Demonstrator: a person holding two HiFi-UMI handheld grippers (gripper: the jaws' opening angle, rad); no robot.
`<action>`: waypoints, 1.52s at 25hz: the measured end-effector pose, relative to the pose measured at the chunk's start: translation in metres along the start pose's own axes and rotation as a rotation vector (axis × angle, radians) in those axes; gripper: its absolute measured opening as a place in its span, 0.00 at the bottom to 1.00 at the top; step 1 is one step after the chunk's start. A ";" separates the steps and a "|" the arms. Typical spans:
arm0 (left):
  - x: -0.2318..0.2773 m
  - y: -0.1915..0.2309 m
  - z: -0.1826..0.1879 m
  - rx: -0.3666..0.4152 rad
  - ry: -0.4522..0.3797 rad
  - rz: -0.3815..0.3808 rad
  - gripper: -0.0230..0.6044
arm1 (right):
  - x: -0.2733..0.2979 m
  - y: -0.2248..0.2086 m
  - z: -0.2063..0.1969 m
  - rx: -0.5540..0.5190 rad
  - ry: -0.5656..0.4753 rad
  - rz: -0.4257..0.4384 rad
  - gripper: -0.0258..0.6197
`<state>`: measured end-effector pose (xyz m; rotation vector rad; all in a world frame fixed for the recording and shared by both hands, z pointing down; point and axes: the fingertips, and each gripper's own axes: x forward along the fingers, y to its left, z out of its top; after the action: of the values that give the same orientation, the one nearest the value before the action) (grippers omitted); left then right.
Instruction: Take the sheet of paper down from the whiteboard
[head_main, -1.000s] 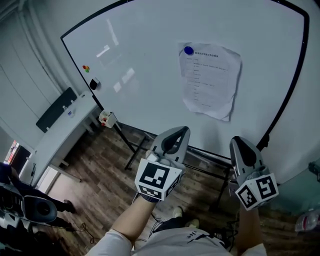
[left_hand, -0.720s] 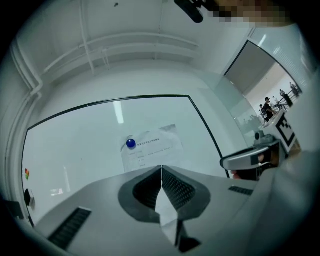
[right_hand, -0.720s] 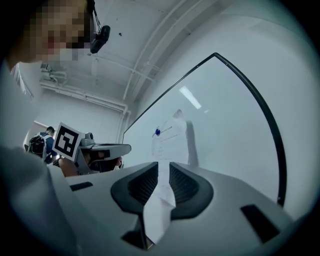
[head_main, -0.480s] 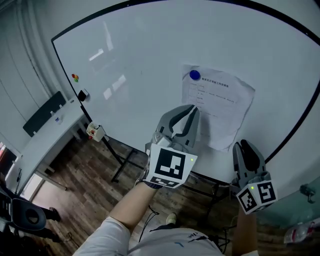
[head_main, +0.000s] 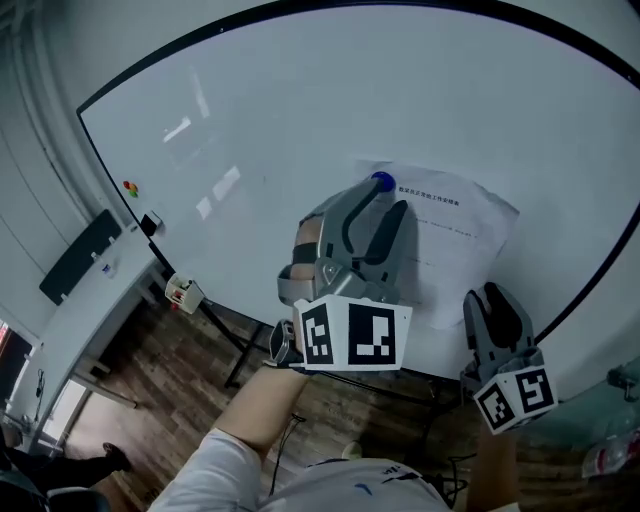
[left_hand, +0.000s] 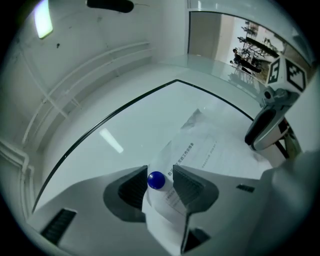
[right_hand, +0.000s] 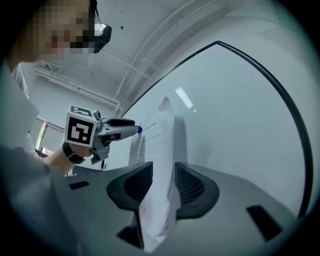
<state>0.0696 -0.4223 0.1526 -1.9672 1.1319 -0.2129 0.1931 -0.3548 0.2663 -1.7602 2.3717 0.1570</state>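
A printed sheet of paper (head_main: 455, 245) hangs on the whiteboard (head_main: 300, 110), pinned at its top left corner by a round blue magnet (head_main: 381, 182). My left gripper (head_main: 385, 202) is raised to that corner. Its jaws are opening, and the blue magnet (left_hand: 156, 180) sits between them over the paper (left_hand: 200, 150). My right gripper (head_main: 496, 298) is lower, at the sheet's bottom right corner. Its jaws are opening too, with the paper's curled edge (right_hand: 159, 150) standing between the pads, not pinched. The left gripper (right_hand: 120, 129) also shows in the right gripper view.
Red and green magnets (head_main: 131, 186) and an eraser (head_main: 152, 222) sit at the board's left edge. A grey desk (head_main: 60, 330) stands at lower left over a wood floor (head_main: 200, 370). A small box (head_main: 183, 293) hangs by the board's stand.
Both grippers have moved up and forward to the board. The left one rose to the blue magnet and rolled. Both pairs of jaws have gone from shut to open.
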 end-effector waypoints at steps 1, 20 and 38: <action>0.004 0.000 -0.001 0.027 0.009 -0.004 0.28 | 0.002 -0.001 -0.001 0.001 0.001 -0.002 0.24; 0.016 0.003 -0.008 0.041 0.004 -0.022 0.28 | 0.019 -0.005 0.002 0.023 -0.014 -0.001 0.23; -0.009 -0.005 0.001 -0.084 -0.054 -0.041 0.25 | 0.002 -0.009 0.004 0.111 -0.048 0.019 0.06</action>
<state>0.0687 -0.4135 0.1578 -2.0597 1.0816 -0.1345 0.2016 -0.3586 0.2623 -1.6662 2.3164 0.0676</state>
